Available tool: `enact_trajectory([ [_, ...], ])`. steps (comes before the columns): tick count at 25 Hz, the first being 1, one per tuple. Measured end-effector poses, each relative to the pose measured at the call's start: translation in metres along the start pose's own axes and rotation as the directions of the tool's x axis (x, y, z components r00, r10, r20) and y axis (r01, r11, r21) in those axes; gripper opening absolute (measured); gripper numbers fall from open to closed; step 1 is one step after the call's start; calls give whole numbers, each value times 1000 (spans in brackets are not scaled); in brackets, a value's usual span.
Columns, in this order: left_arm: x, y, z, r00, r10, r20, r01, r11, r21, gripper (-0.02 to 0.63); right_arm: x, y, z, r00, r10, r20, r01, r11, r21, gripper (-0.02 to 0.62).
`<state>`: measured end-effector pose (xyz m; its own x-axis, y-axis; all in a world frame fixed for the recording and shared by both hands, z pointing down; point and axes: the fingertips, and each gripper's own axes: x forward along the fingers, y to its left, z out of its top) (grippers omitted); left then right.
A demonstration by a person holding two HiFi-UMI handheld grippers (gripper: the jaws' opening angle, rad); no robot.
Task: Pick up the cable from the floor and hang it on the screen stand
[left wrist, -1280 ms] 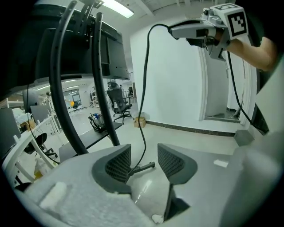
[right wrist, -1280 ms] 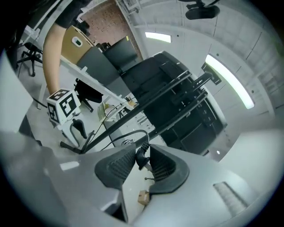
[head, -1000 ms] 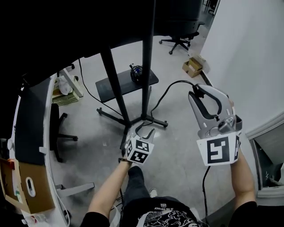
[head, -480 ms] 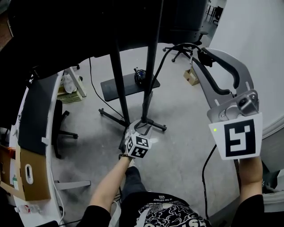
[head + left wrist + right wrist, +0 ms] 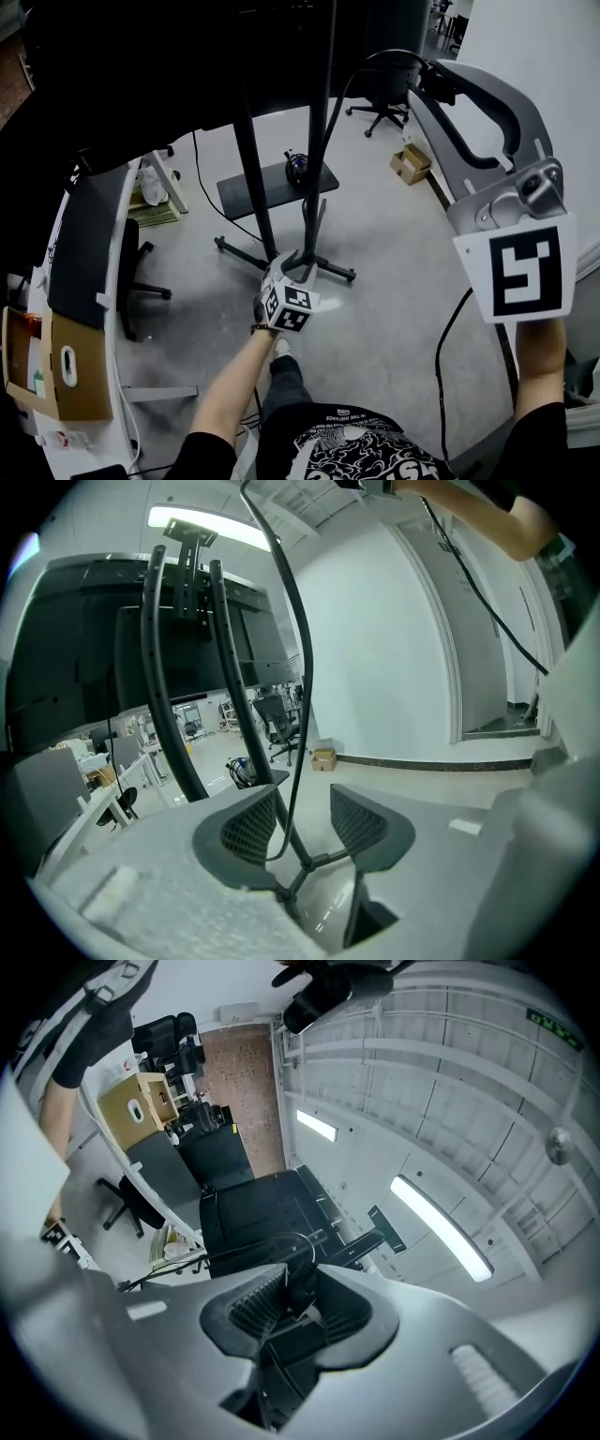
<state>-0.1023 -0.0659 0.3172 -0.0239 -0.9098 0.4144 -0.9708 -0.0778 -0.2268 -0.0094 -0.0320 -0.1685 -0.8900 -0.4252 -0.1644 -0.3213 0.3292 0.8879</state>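
Head view: hanging under way — right tool [image 5: 433, 80] clamps the cable [image 5: 438, 375] high beside the screen stand [image 5: 321, 122]; left tool [image 5: 302, 262], low by the stand, is closing round slack without pinching yet. Next, likely — drape it over the stand.

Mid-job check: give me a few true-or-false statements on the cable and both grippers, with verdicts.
1. The right gripper is shut on the cable end. True.
2. The left gripper is clamped tight on the cable. False: its jaws stand apart, closing, with the cable between them.
3. The whole cable lies on the floor. False: the right gripper holds its end high beside the stand.
4. An office chair stands beyond the stand. True.
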Motion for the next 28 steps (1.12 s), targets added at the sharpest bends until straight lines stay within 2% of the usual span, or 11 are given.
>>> enact_trajectory([
  [2, -3, 3, 5, 1000, 24, 10, -24, 999, 27, 126, -1, -9, -2, 1000, -14, -15, 14, 1000, 6, 101],
  [3, -6, 6, 7, 999, 40, 17, -41, 998, 42, 45, -2, -14, -3, 1000, -22, -18, 22, 1000, 8, 101],
  [4, -8, 7, 8, 998, 51, 22, -52, 997, 55, 18, -3, -18, -3, 999, -29, -17, 29, 1000, 7, 101],
  [10, -21, 15, 14, 1000, 21, 19, -22, 995, 93, 14, -9, -32, -17, 997, -67, -43, 67, 998, 13, 101],
  [13, -32, 39, 27, 999, 37, 21, -39, 994, 101, 14, -5, -45, -33, 993, -92, -73, 95, 995, 32, 101],
  [18, -60, 116, 70, 988, 137, 69, -144, 984, 102, 12, 10, -83, -52, 985, -154, -76, 159, 985, 62, 101],
  [23, -96, 196, 133, 960, 246, 137, -259, 962, 87, 14, 32, -119, -67, 973, -220, -66, 227, 966, 126, 101],
  [28, -130, 255, 204, 931, 303, 202, -322, 944, 68, 12, 63, -140, -87, 965, -255, -65, 264, 940, 216, 101],
])
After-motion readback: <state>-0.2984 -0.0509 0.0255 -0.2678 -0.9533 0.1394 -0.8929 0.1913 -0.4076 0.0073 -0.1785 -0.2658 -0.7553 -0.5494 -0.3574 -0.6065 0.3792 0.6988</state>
